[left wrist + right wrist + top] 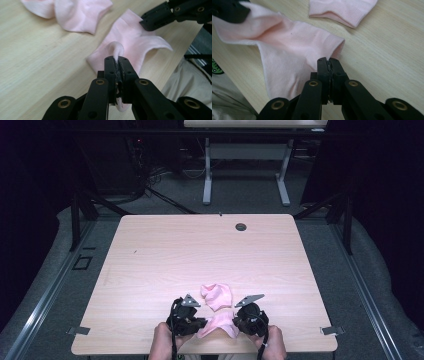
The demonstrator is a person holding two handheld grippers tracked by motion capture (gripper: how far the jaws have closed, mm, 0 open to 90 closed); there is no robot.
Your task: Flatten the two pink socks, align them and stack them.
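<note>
left hand-held gripper (117,61): clenched on a raised fold of near pink sock (130,37) | right hand-held gripper (328,62): clenched on that sock's other edge | near pink sock: flat on desk (175,255) at its front edge, between both grippers | second pink sock (216,295): crumpled just beyond, untouched

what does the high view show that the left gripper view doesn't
High view alone: the whole table, its round hole, the floor, a second desk behind, and the person's hands. Left gripper view alone: the left gripper shut on a raised fold of the near pink sock, seen close. Both: the near pink sock at the table's near edge, the second pink sock just beyond it, and the right gripper at the near sock's other end.
</note>
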